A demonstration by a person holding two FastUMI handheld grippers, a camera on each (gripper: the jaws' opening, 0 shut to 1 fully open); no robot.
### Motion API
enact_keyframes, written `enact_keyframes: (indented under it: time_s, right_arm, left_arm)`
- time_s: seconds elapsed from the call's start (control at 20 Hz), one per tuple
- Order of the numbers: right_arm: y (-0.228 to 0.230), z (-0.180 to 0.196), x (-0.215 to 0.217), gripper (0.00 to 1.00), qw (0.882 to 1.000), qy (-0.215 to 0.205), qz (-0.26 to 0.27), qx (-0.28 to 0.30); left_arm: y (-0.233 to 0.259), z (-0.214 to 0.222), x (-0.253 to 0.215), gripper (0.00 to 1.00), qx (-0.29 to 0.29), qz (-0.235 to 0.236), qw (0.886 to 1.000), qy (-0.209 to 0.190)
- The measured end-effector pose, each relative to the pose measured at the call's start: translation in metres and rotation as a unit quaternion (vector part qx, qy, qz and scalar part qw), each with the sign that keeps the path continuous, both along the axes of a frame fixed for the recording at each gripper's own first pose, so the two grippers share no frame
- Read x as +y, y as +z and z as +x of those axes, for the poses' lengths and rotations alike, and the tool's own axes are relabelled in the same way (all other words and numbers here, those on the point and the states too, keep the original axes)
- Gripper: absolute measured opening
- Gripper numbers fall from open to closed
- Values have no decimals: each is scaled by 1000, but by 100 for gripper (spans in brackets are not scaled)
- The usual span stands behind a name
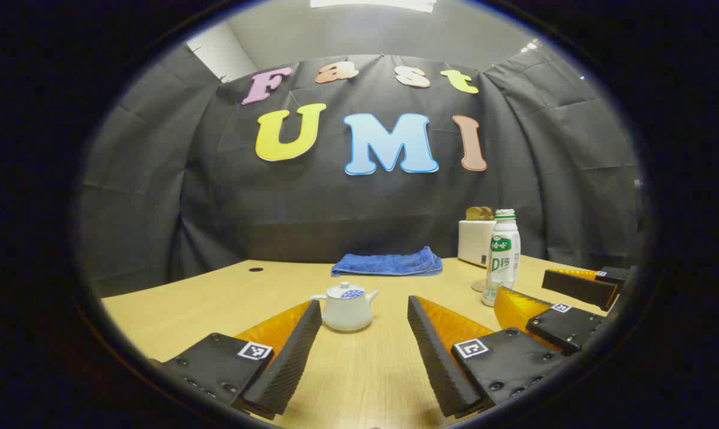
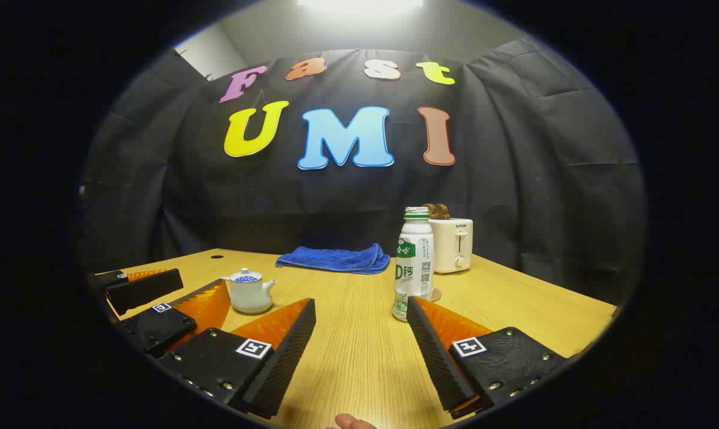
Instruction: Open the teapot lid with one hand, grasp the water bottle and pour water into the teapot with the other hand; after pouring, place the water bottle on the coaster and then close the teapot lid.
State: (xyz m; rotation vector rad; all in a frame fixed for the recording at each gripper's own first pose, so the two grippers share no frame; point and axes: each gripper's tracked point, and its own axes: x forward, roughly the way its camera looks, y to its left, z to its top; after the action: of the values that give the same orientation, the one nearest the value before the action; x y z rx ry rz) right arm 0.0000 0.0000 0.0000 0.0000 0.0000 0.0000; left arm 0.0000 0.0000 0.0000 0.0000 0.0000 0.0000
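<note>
A small white teapot (image 1: 348, 308) with a blue-patterned lid on it stands on the wooden table (image 1: 359, 369), just ahead of my left gripper (image 1: 364, 310), which is open and holds nothing. The same teapot (image 2: 249, 292) appears left of my right gripper (image 2: 360, 307), also open and holding nothing. A white water bottle (image 2: 413, 262) with a green label stands upright just beyond the right gripper's right finger. In the left gripper view the bottle (image 1: 503, 256) stands at the right, with a round coaster (image 1: 478, 286) beside its base. The coaster (image 2: 435, 294) peeks out behind the bottle.
A folded blue towel (image 1: 388, 262) lies at the back of the table. A white toaster (image 2: 453, 244) with bread in it stands behind the bottle. The right gripper (image 1: 573, 298) shows at the right edge of the left gripper view. A fingertip (image 2: 350, 422) shows at the bottom edge.
</note>
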Motion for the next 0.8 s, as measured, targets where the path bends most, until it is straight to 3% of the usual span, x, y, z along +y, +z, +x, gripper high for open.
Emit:
enact_keyframes:
  time_s: [0.8]
  right_arm:
    - [0,0,2,95,1000,7,0,0]
  left_arm:
    - [0,0,0,99,0,0,1000,-1]
